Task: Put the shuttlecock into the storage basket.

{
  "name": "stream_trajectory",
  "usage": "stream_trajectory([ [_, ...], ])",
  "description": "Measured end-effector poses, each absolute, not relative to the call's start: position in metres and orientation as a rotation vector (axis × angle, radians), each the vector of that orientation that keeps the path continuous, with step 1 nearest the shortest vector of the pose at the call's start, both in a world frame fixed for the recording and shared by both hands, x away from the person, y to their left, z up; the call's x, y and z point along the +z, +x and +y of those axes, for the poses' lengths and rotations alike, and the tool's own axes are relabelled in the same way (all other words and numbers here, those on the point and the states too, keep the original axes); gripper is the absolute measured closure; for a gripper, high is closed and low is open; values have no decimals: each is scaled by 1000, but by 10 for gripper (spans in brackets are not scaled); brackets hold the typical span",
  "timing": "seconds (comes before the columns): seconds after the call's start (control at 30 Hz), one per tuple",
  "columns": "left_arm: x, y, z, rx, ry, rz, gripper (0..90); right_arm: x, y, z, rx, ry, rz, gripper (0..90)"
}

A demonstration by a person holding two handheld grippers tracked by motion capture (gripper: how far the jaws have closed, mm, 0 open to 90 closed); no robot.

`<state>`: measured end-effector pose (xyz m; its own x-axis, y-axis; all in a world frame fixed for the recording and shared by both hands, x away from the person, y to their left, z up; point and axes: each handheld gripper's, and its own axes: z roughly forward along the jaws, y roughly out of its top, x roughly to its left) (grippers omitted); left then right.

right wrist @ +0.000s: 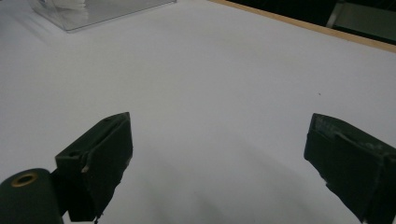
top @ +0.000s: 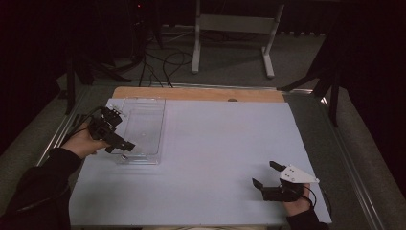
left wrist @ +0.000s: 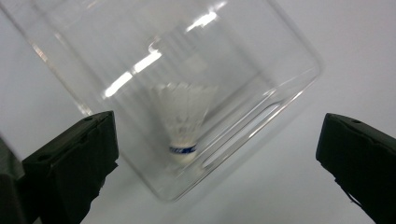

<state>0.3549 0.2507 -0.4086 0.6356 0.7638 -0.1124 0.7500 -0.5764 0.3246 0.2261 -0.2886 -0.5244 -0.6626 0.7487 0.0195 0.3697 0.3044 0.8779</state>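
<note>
White shuttlecock [left wrist: 186, 122] lies inside clear box [top: 139, 129]; both grippers empty.

white table [top: 215, 143], grey floor [top: 230, 57], metal stand [top: 234, 24]

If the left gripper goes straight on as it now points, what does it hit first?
Most likely the clear box, with the shuttlecock inside it, straight ahead between the open jaws of the left gripper. Depth is hard to judge.
</note>
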Motion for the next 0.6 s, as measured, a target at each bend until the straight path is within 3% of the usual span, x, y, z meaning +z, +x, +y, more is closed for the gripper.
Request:
stream_trajectory([
  [0.6,-392,345,205,35,2493,972,0,-524,226,-288,1310,993,2183,81],
])
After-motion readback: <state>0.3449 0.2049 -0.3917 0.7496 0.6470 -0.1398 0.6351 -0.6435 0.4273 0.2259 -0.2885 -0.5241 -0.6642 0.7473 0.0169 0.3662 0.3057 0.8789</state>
